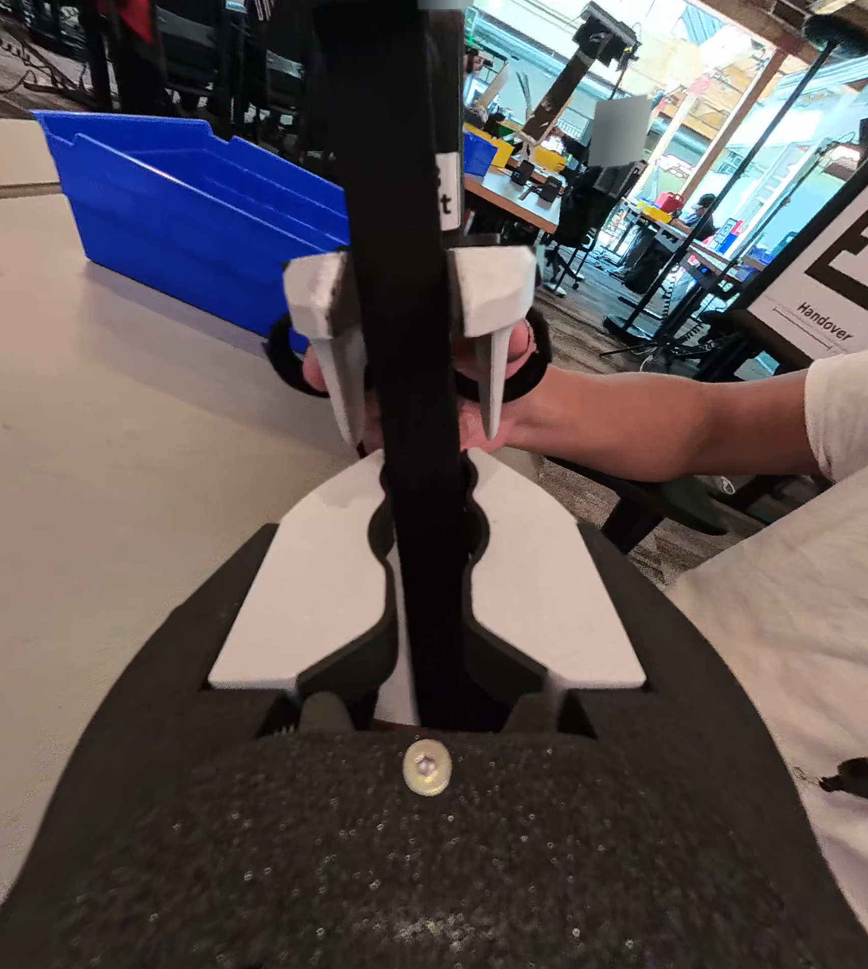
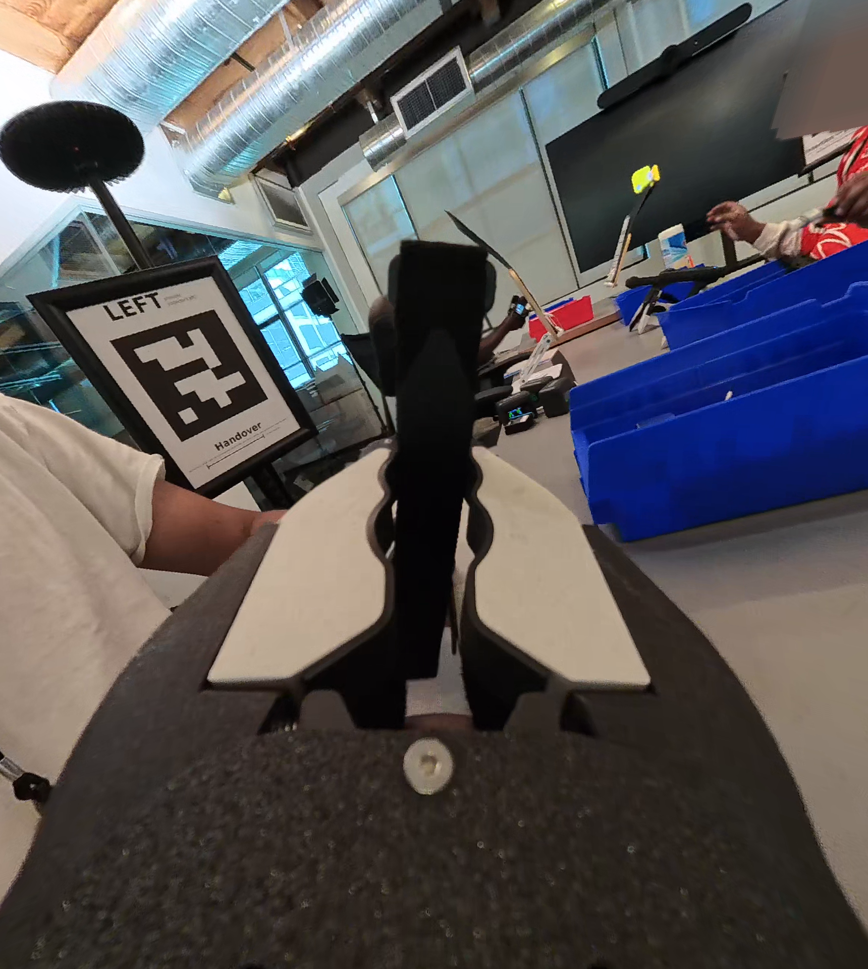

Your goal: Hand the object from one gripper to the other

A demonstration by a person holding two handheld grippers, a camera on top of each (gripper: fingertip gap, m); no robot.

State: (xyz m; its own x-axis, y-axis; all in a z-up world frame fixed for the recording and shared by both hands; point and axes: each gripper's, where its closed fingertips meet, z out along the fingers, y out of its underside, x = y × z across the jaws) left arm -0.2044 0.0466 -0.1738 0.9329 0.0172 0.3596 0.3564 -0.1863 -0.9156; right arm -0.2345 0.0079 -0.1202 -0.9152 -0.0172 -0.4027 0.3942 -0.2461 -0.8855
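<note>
A pale counter (image 1: 80,472) is seen spreading to the left in the left wrist view, and a blue bin (image 1: 201,220) is set on it, tilted away towards the far edge. In the right wrist view, further blue bins (image 2: 736,445) are stacked on the counter to the right. A framed black-and-white marker sign (image 2: 175,377) is stood on a post to the left, beside a white sleeve (image 2: 54,498).

A long, flat black bar (image 1: 411,314) is held in the air above the counter's edge, between the two views. It is clenched by the left tool (image 1: 424,466), whose white fingers (image 1: 316,577) are pressed against both of its sides. The same bar is gripped farther along by the right tool (image 2: 429,466), with the finger pads closed against it near their tips. In the left wrist view, the right tool's fingers are seen flanking the bar, and a bare forearm (image 1: 605,419) is stretched in behind them from the right.
</note>
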